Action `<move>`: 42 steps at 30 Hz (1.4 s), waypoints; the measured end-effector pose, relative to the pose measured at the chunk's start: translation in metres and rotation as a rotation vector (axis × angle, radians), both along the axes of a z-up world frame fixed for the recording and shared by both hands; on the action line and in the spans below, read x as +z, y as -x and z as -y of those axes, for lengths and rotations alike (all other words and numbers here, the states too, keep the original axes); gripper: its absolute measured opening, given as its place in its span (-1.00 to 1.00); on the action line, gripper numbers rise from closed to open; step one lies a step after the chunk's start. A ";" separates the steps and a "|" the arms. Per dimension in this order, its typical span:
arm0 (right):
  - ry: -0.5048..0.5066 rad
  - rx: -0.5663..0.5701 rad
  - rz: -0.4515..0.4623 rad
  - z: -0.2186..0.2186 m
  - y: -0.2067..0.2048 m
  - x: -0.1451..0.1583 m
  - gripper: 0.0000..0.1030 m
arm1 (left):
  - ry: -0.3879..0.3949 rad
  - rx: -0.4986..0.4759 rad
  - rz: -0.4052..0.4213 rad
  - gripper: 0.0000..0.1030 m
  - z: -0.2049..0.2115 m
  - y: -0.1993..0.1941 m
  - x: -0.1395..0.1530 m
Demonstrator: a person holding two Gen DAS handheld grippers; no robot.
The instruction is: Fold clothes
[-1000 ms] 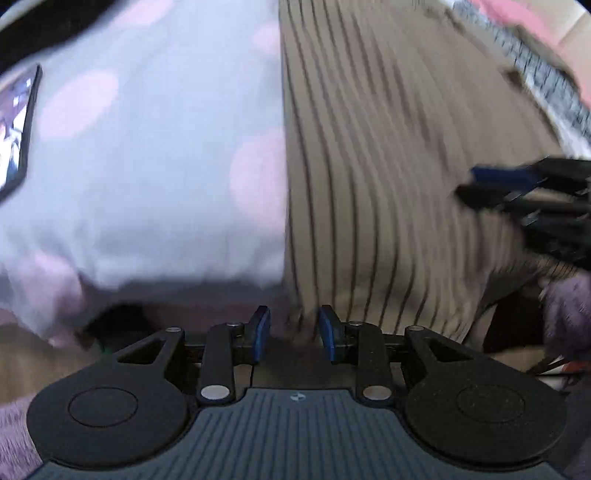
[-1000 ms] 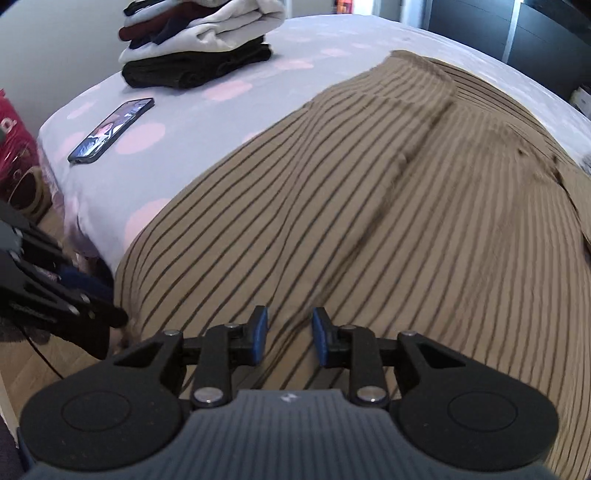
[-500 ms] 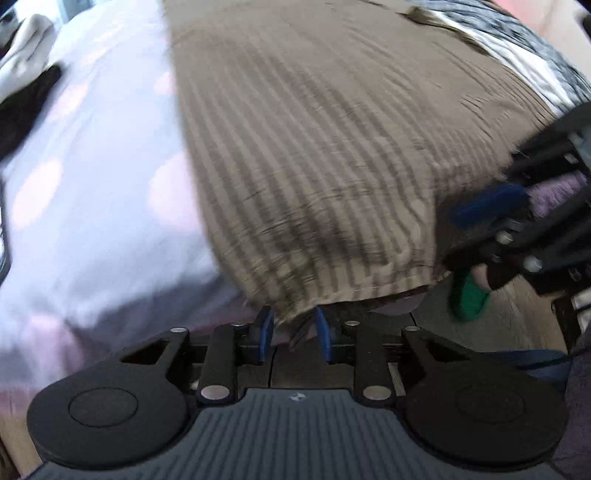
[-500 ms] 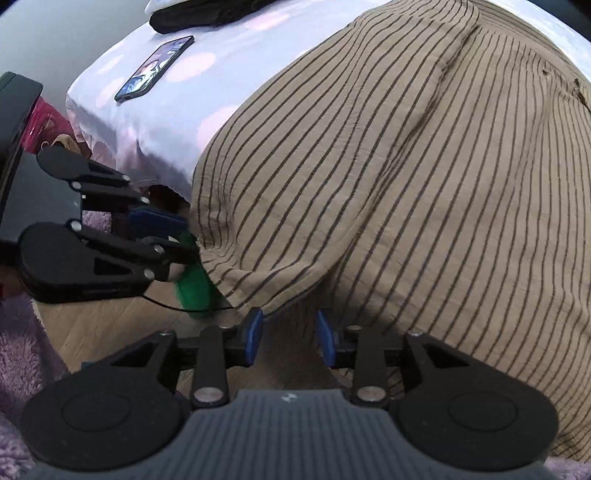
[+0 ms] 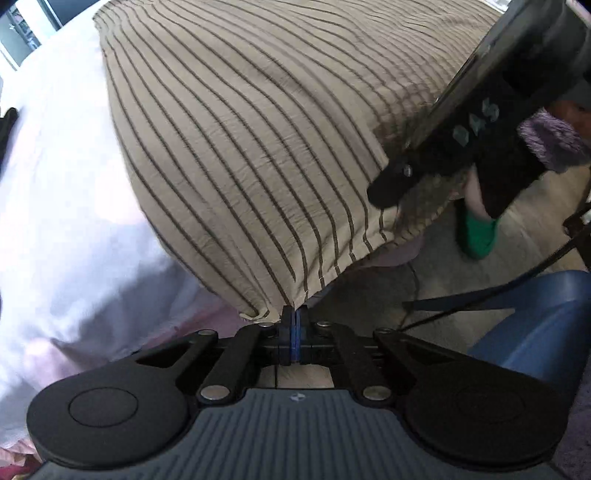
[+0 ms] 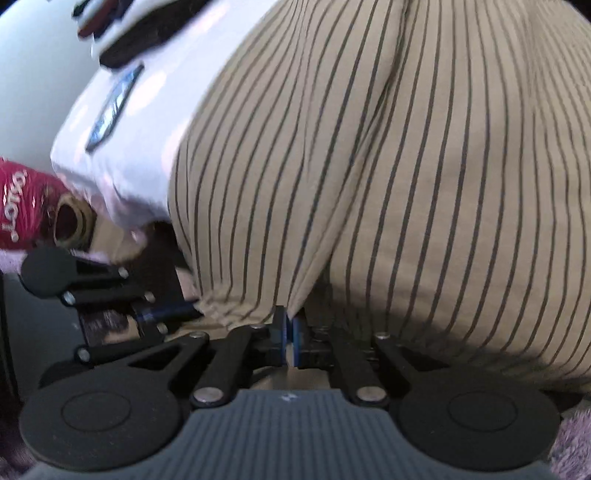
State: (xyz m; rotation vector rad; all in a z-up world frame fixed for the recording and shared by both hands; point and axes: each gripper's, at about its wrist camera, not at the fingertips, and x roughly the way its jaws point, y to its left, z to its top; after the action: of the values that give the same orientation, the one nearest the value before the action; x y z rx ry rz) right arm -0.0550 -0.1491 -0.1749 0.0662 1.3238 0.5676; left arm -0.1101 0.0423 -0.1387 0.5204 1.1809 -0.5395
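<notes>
A tan garment with thin dark stripes lies spread over the bed and hangs over its near edge. In the left wrist view my left gripper has its jaws closing tight, pads pinching the hem's corner. The right gripper's black body reaches onto the hem further right. In the right wrist view my right gripper also has its jaws closing, pinching a fold of the striped garment at the hem. The left gripper sits just to its left at the same hem.
A white sheet with pink dots covers the bed. A phone and a stack of folded clothes lie at its far side. A red bag stands on the floor. A foot in a green slipper is near the bed.
Both grippers came down to the hanging hem at the bed's edge and went from open to shut on it. The views rolled as the hands turned.
</notes>
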 end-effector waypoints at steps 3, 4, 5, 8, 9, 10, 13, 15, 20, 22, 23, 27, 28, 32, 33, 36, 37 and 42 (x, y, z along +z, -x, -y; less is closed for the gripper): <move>0.022 0.017 -0.018 0.000 0.002 -0.002 -0.93 | 0.002 -0.005 -0.023 -1.00 -0.001 0.001 0.001; 0.024 0.016 -0.022 0.000 0.003 -0.003 -0.92 | 0.004 0.006 -0.039 -1.00 -0.002 0.000 0.002; 0.028 0.021 -0.032 0.000 0.004 -0.004 -0.92 | 0.006 0.016 -0.054 -1.00 -0.004 -0.002 0.003; 0.087 0.039 -0.105 0.001 0.009 -0.012 -0.73 | -0.027 0.073 -0.088 -1.00 -0.006 -0.008 0.007; 0.100 0.026 -0.114 0.005 0.010 -0.012 -0.59 | -0.025 0.093 -0.066 -1.00 -0.003 -0.011 0.011; 0.096 0.006 -0.094 0.011 0.010 -0.006 -0.59 | -0.006 0.117 -0.049 -1.00 -0.006 -0.013 0.019; 0.071 -0.061 -0.005 0.032 0.005 0.021 -0.59 | 0.112 0.188 0.001 -0.99 -0.015 -0.021 0.049; 0.056 -0.121 0.067 0.051 0.000 0.041 -0.49 | 0.184 0.221 0.039 -0.99 -0.018 -0.026 0.069; 0.095 -0.321 0.232 0.122 -0.014 0.077 -0.46 | 0.231 0.260 0.111 -0.98 -0.013 -0.046 0.097; 0.111 -0.428 0.262 0.164 -0.016 0.085 -0.46 | 0.265 0.261 0.107 -0.98 0.003 -0.054 0.096; 0.114 -0.486 0.269 0.187 -0.015 0.088 -0.46 | 0.282 0.260 0.103 -0.98 0.010 -0.058 0.098; 0.148 -0.659 0.272 0.267 -0.001 0.090 -0.45 | 0.324 0.218 0.078 -0.98 0.041 -0.067 0.096; 0.156 -0.694 0.269 0.285 0.004 0.089 -0.45 | 0.325 0.207 0.073 -0.98 0.051 -0.071 0.096; 0.141 -0.712 0.233 0.330 0.020 0.081 -0.43 | 0.335 0.171 0.049 -0.98 0.070 -0.078 0.104; 0.126 -0.709 0.219 0.337 0.023 0.077 -0.44 | 0.339 0.166 0.046 -0.98 0.071 -0.079 0.107; 0.092 -0.721 0.187 0.349 0.025 0.068 -0.42 | 0.340 0.148 0.052 -0.98 0.084 -0.082 0.112; 0.091 -0.722 0.180 0.351 0.026 0.064 -0.42 | 0.339 0.145 0.057 -0.98 0.089 -0.083 0.113; 0.034 -0.706 0.142 0.357 0.027 0.039 -0.42 | 0.346 0.119 0.068 -0.94 0.102 -0.080 0.118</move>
State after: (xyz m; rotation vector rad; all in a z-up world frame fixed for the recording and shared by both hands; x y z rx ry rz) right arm -0.0815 -0.5060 -0.1360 0.4389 1.0772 -0.0511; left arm -0.0302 -0.0598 -0.0211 0.1696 1.0189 -0.6032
